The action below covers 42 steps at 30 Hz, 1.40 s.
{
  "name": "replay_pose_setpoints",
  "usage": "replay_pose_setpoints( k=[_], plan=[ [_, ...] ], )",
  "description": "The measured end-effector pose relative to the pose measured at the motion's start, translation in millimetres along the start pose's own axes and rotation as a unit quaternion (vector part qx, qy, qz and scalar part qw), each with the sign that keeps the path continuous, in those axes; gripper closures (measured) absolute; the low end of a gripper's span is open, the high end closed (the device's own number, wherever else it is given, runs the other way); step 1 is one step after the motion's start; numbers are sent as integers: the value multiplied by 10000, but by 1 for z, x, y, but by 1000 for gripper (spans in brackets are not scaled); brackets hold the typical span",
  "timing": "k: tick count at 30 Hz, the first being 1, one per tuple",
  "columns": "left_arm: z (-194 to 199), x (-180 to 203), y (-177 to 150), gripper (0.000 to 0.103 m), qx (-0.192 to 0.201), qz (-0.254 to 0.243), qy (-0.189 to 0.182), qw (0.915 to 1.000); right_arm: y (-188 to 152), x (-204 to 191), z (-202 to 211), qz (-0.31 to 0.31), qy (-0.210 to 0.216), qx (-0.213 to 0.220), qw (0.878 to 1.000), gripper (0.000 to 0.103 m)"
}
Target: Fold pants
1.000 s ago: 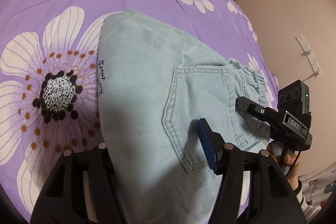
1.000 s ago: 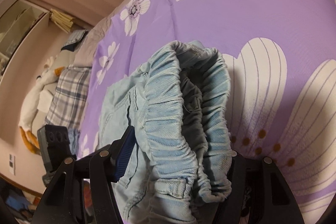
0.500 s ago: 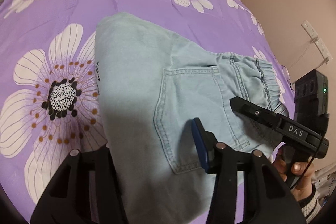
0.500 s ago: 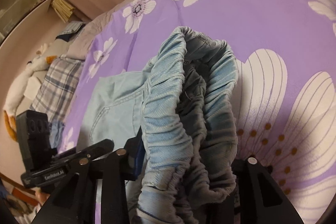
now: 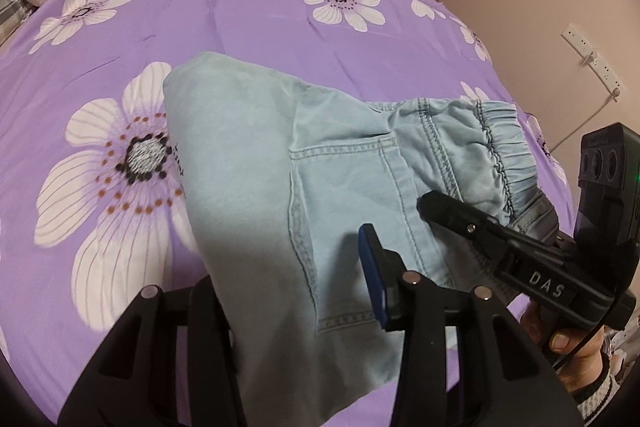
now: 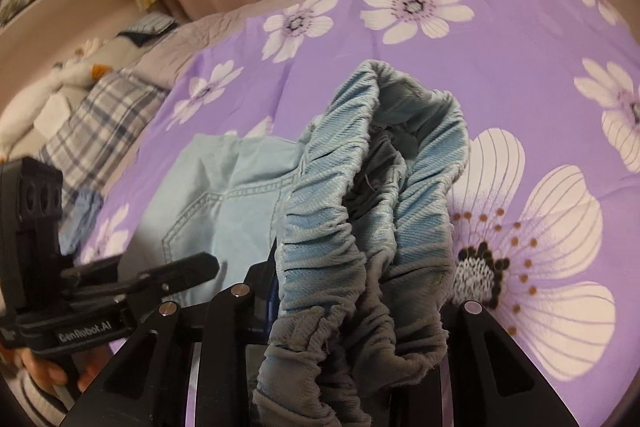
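The left gripper is closing on a fold of the light-blue denim pants — cloth fills the gap between its jaws. The right gripper is closing too, the gathered elastic waistband bunched between its jaws. The pants lie part-folded, back pocket up, on a purple floral bedsheet — a plaid pillow near its far edge.

The pants hid the left gripper's near-left finger and ran off the near edge; bunched waistband hid the right gripper's pads.
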State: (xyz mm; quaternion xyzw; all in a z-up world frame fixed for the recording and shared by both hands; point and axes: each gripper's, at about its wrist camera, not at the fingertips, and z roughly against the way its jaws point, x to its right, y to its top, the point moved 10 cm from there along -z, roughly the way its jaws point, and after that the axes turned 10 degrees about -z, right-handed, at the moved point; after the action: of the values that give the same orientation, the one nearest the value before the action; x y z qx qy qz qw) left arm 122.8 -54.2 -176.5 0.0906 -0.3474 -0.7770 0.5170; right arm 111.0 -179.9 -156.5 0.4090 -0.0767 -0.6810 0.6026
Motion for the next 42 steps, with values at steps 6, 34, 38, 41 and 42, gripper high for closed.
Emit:
replay_pose_setpoints(
  k=[6, 34, 38, 41, 42],
  plan=[
    [30, -3, -16, 62, 134, 153, 68, 9998, -13, -22, 10, 432, 19, 19, 9991, 70],
    [85, -39, -36, 62, 607, 520, 669, 9946, -30, -89, 8, 1367, 326, -32, 9901, 70],
    [90, -42, -31, 62, 707, 554, 661, 9938, -26, -94, 11, 1470, 333, 49, 9886, 70],
    [93, -45, -27, 62, 748, 556, 675, 9934, -24, -98, 12, 1525, 325, 94, 9877, 70],
    [94, -46, -27, 62, 761, 549, 681, 9933, -24, -99, 12, 1545, 325, 107, 9874, 70]
  ],
)
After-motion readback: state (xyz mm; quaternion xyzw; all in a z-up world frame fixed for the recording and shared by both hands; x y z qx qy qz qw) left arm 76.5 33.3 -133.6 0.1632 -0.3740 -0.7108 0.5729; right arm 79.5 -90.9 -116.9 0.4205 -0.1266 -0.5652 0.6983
